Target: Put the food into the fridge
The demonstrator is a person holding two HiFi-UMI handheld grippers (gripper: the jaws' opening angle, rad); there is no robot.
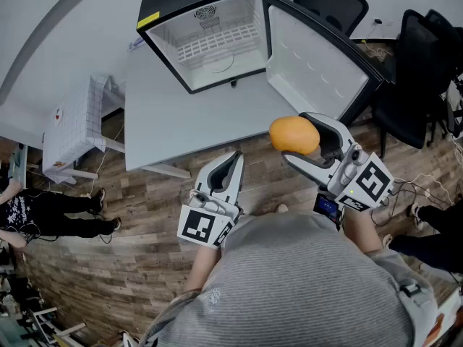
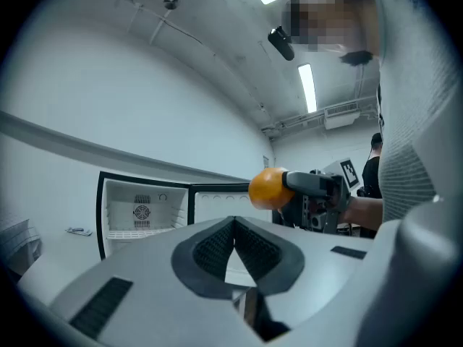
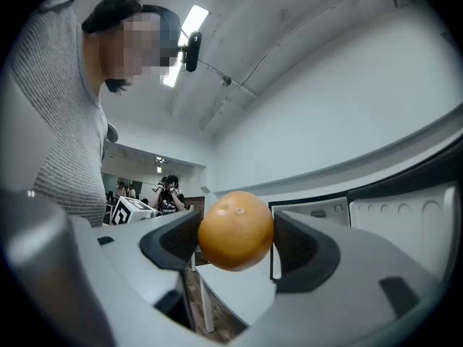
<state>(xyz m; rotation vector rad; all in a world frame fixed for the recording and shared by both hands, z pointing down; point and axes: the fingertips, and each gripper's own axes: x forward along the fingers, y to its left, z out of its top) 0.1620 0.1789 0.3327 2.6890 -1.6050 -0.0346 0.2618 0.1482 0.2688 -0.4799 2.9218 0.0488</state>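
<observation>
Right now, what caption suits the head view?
Right gripper holds an orange before the open fridge; left gripper shut.

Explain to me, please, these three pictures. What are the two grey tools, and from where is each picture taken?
There is no robot: a person holds a two-jaw gripper in each hand. One picture comes from a camera on the person's head, looking down; the other two come from cameras riding on the grippers. On the grey table stands a small fridge with its door open. The right gripper is shut on an orange fruit. The left gripper is shut and empty.
</observation>
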